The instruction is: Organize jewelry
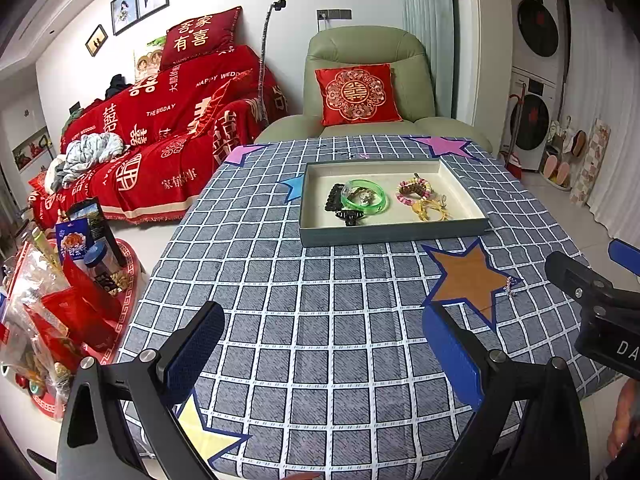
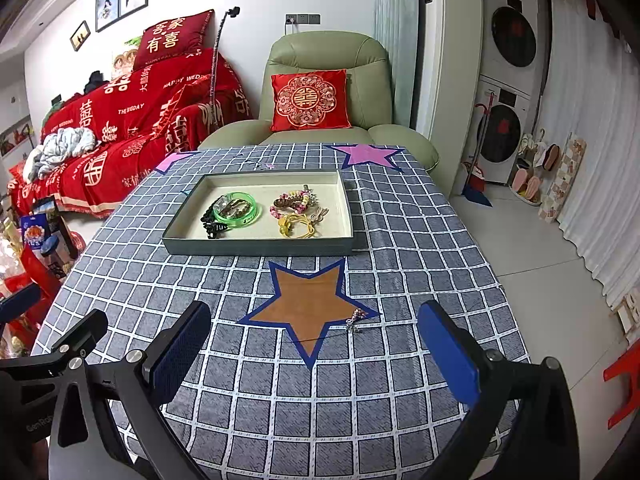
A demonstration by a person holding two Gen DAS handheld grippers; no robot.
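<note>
On the checked blue-grey tablecloth (image 2: 360, 400), at the orange star patch's (image 2: 308, 304) right tip: one small pink-beaded metal charm (image 2: 355, 319), outside the shallow cream-lined tray (image 2: 256, 246); my right gripper (image 2: 320, 354), spread wide, should straddle it low and pinch gently.

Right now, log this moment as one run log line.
left tool: open, empty | right tool: open, empty | tray: holds bracelets | small charm: loose on brown star

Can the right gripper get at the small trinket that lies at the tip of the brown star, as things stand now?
Probably yes. The right gripper is open and the small trinket lies on the cloth just ahead of it, by the brown star, with nothing between them.
</note>
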